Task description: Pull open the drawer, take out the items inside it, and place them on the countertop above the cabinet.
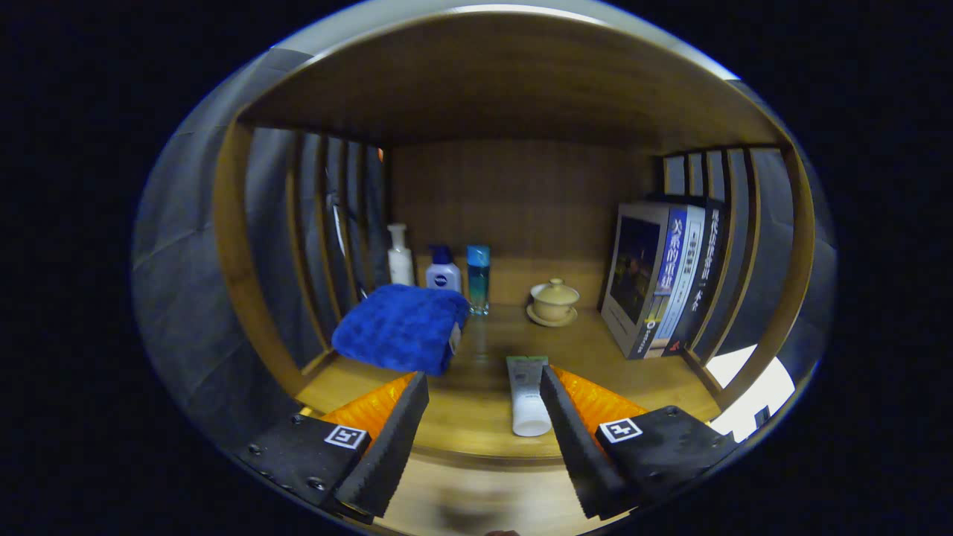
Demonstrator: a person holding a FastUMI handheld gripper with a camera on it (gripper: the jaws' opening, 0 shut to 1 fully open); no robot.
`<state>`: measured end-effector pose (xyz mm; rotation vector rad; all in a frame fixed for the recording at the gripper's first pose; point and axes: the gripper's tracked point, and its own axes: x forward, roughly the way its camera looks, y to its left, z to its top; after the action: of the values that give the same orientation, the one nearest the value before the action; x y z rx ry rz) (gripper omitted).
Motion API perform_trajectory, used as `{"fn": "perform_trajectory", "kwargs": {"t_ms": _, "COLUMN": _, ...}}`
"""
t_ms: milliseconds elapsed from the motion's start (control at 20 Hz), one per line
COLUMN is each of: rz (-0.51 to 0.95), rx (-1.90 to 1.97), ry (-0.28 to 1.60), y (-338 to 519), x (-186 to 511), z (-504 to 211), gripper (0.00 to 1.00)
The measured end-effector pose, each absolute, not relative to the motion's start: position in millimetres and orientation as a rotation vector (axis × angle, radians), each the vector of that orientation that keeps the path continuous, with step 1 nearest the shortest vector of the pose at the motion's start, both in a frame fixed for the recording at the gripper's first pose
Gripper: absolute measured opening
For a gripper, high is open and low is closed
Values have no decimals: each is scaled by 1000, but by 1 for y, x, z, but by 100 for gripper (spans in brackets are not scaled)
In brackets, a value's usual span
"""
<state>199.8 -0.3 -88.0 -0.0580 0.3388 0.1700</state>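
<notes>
Gripper view: I am looking along the gripper (484,402) into a wooden shelf bay, and I am reading its jaws as standing wide, with nothing between them but bare board. The tube (528,396) is my landmark. It is lying flat on the desk (476,424) with its long axis running away from me, cap end nearest, flat crimped end pointing to the back wall. It is sitting just inside the right jaw, touching or nearly touching that inner face; I cannot tell which. The left jaw is standing well apart from it.

Left of the tube, and a little beyond it, a folded towel (402,327) is lying just ahead of the left jaw. Behind the towel three bottles (443,269) are standing upright in a row by the back wall. Beyond the tube a lidded cup (554,301) is sitting on a saucer. Right of the tube, books (659,279) are standing upright against the slatted side.

I am judging the tube to be an item already set down on the desk, so the jaws are likely letting it go. No drawer front is visible to me here. Since the tube is hugging the right jaw, I am thinking a straight pull back along its long axis would be safest; a sideways swing could roll it.
</notes>
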Motion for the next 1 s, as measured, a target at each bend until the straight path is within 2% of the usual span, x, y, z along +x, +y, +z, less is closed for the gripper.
{"fn": "perform_trajectory", "kwargs": {"t_ms": 400, "rz": 233, "rx": -148, "ry": 159, "y": -16, "x": 98, "z": -39, "gripper": 99}}
{"fn": "perform_trajectory", "kwargs": {"t_ms": 600, "rz": 184, "rx": -179, "ry": 93, "y": -51, "x": 57, "z": -35, "gripper": 99}}
{"fn": "perform_trajectory", "kwargs": {"t_ms": 1000, "rz": 84, "rx": -121, "ry": 14, "y": -86, "x": -10, "z": -84, "gripper": 99}}
